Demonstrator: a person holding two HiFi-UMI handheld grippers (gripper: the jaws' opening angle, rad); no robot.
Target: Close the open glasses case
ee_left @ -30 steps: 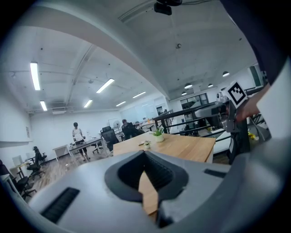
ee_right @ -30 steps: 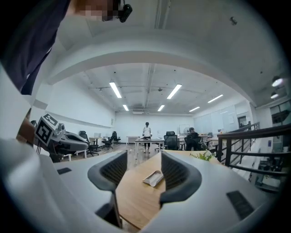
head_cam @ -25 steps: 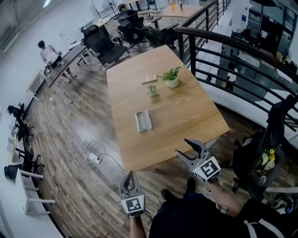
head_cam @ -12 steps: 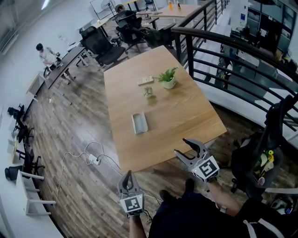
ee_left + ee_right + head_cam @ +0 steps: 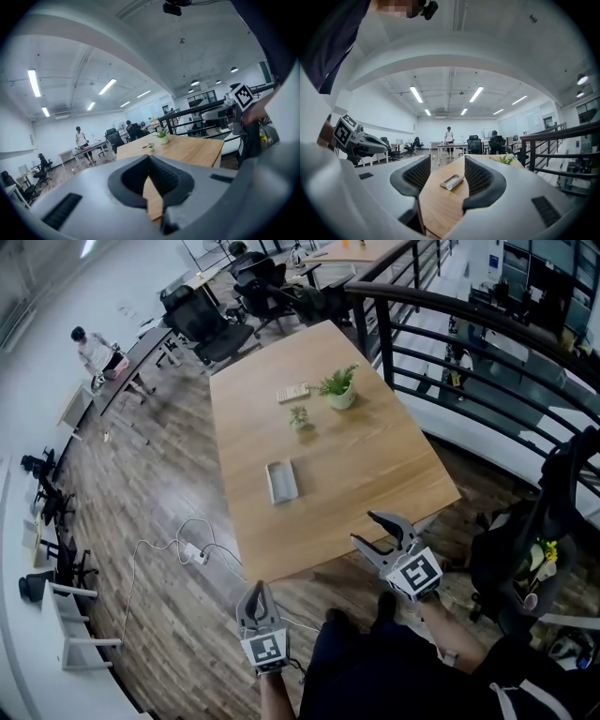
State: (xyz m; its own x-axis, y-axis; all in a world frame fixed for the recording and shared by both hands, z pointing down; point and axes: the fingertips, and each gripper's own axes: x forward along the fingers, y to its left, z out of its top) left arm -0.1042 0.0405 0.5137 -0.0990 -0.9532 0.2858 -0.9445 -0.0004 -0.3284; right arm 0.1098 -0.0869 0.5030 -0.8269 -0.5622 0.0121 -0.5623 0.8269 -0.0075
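The open grey glasses case (image 5: 281,481) lies on the wooden table (image 5: 366,456), left of its middle, with the lid lying flat. Both grippers hang short of the table's near edge, well apart from the case. My left gripper (image 5: 258,591) is over the floor, its jaws together and holding nothing. My right gripper (image 5: 366,529) is near the table's front corner, open and empty. In the right gripper view the case (image 5: 452,181) shows far ahead between the open jaws of my right gripper (image 5: 446,177). In the left gripper view my left gripper (image 5: 151,180) leaves only a thin sliver of the table (image 5: 192,150) showing.
A potted plant (image 5: 338,390), a smaller plant (image 5: 298,415) and a flat wooden piece (image 5: 292,392) sit at the table's far end. A black railing (image 5: 487,352) runs along the right. An office chair (image 5: 530,554) stands at right, and a power strip with cable (image 5: 192,555) lies on the floor at left.
The head view has shifted slightly, so the table sits a little differently in frame. Both grippers stay in much the same places and states.
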